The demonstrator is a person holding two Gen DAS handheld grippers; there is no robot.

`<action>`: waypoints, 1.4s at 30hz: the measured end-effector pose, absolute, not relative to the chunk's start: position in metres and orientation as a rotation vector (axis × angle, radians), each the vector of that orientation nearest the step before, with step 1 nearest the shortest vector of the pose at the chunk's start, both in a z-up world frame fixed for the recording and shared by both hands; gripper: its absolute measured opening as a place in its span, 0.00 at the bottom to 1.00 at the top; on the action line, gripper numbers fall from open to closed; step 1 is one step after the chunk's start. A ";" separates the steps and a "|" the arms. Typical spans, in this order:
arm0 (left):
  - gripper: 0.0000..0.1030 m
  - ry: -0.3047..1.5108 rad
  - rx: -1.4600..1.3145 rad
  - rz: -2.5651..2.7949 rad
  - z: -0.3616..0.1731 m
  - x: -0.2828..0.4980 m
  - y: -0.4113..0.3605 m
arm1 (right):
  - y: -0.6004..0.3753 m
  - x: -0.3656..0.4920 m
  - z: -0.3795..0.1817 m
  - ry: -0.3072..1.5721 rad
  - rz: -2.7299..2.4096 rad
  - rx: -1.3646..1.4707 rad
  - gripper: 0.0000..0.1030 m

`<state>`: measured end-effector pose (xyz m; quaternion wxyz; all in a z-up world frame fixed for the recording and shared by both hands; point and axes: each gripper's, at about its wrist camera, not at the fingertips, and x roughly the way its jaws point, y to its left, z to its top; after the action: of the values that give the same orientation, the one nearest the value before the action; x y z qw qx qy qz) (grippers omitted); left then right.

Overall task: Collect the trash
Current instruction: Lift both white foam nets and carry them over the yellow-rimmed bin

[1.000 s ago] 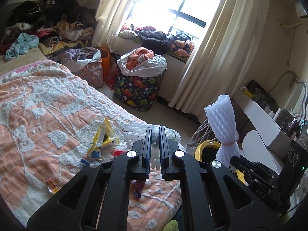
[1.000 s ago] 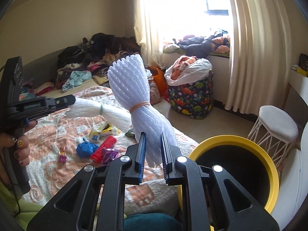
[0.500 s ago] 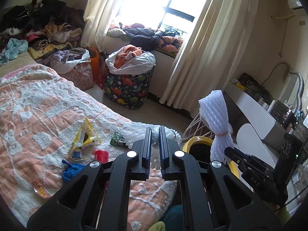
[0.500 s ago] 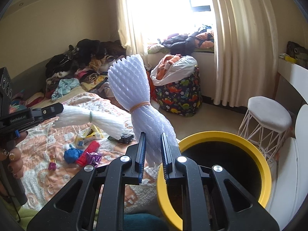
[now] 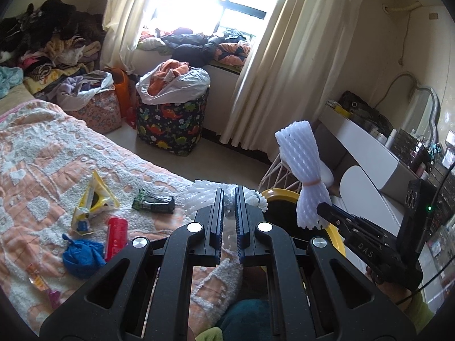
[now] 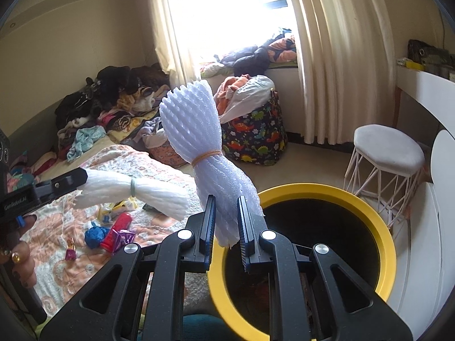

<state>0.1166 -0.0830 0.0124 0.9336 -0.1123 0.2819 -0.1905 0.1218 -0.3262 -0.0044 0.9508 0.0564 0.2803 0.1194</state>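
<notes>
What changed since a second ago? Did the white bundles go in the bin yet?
Not yet. Both grippers have swung toward the yellow bin, which now fills more of the right view. The right gripper still holds its foam-net bundle; the left gripper still holds its bundle. Nothing was dropped.

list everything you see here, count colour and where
foam bundle: 2, white, one in each gripper; second
bin: 1, yellow rim, black inside, beside bed
bed: 1, orange-white cover, left
red tube: 1, on bed
blue wad: 1, on bed
yellow wrapper: 1, on bed
dark packet: 1, on bed
dinosaur hamper: 1, dark print, under window
stool: 1, white, by curtain
clothes pile: 1, mixed, far bed end
left gripper: black, shut on foam
right gripper: black, shut on foam
</notes>
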 end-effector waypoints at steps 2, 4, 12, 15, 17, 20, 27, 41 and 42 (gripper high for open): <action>0.04 0.580 -0.221 -0.400 0.011 0.117 -0.090 | -0.331 0.124 -0.006 0.574 0.232 0.125 0.14; 0.04 0.584 -0.214 -0.408 0.010 0.116 -0.095 | -0.336 0.124 -0.007 0.576 0.218 0.137 0.14; 0.04 0.594 -0.182 -0.449 0.006 0.118 -0.116 | -0.360 0.128 -0.014 0.587 0.159 0.180 0.14; 0.04 0.600 -0.171 -0.462 0.003 0.118 -0.123 | -0.368 0.129 -0.017 0.593 0.136 0.196 0.14; 0.04 0.606 -0.166 -0.471 0.001 0.118 -0.127 | -0.374 0.130 -0.019 0.597 0.124 0.210 0.14; 0.04 0.615 -0.156 -0.481 -0.003 0.119 -0.133 | -0.383 0.131 -0.022 0.602 0.105 0.225 0.14; 0.04 0.635 -0.135 -0.501 -0.012 0.120 -0.144 | -0.400 0.136 -0.030 0.624 0.068 0.261 0.14; 0.04 0.686 -0.082 -0.547 -0.033 0.120 -0.174 | -0.424 0.143 -0.051 0.704 0.010 0.356 0.14; 0.04 0.691 -0.079 -0.549 -0.035 0.121 -0.175 | -0.425 0.143 -0.053 0.710 0.007 0.363 0.14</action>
<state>0.1212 -0.1750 -0.0347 0.9035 -0.0381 0.3343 -0.2656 0.1434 -0.4253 -0.0531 0.9215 0.1766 0.3458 0.0033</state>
